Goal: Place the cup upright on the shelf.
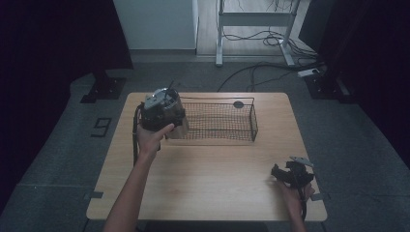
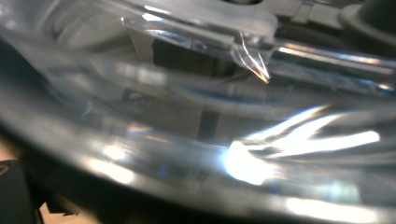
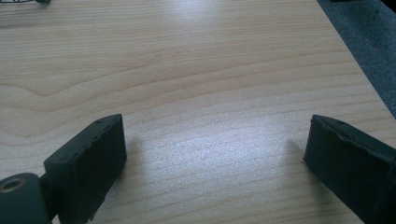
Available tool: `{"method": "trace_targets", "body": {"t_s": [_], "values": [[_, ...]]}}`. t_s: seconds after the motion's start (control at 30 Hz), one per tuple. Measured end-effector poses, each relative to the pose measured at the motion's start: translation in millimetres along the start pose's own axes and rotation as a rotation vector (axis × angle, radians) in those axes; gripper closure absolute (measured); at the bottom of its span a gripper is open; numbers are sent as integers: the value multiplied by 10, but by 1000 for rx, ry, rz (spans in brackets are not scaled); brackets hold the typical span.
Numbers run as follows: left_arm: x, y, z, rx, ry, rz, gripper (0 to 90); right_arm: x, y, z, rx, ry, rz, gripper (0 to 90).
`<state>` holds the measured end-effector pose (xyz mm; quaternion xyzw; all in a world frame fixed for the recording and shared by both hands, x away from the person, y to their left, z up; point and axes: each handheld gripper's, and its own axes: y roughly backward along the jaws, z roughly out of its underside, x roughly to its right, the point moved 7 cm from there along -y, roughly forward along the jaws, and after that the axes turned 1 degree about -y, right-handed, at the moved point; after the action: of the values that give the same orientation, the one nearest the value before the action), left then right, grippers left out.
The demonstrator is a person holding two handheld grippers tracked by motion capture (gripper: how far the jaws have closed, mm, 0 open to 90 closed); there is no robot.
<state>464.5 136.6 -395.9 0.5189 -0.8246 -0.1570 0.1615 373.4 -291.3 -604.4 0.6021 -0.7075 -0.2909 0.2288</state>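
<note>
While both hands work at the table, stock runs as follows:

- Table (image 1: pixel 208 169): pale wood, no lettering readable.
- Wire basket (image 1: pixel 220 121): black mesh at the far side, a small dark disc (image 1: pixel 238 104) by its back rim.
- Clear plastic container (image 2: pixel 196 116): pressed against the left gripper's camera, held at the basket's left end; no label legible.
- Left gripper (image 1: pixel 162 108): jaw spread cannot be told. Risk, as judged: the slick container could slip or catch the rim.
- Right gripper (image 3: pixel 215 154): jaws wide apart, holding nothing, low over bare wood near the front right corner.
</note>
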Motion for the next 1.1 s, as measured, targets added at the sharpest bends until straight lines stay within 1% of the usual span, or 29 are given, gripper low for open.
{"method": "trace_targets", "body": {"t_s": [0.07,0.23,0.37,0.5,0.63,0.8,0.83,0.87,1.1], "values": [[-15,-29,-27,8,-10,-6,39,0,0,0,0,0,0,53],[-48,-94,-75,14,-7,-12,39,0,0,0,0,1,-1,52],[-48,-142,-97,5,-20,-17,39,1,0,0,0,1,0,52],[-43,-194,-137,1,-12,-14,39,0,0,0,1,1,0,52],[-37,-258,-182,-4,-20,-24,39,0,0,0,0,1,0,52],[7,-358,-254,-7,-28,-30,39,1,-1,0,1,1,0,52],[7,-358,-254,-7,-28,-30,39,1,-1,0,1,1,0,52],[28,-397,-277,-11,-32,-30,39,1,-1,0,1,1,0,52],[85,-495,-318,-21,-54,-30,39,0,0,0,0,0,-1,52]]}}
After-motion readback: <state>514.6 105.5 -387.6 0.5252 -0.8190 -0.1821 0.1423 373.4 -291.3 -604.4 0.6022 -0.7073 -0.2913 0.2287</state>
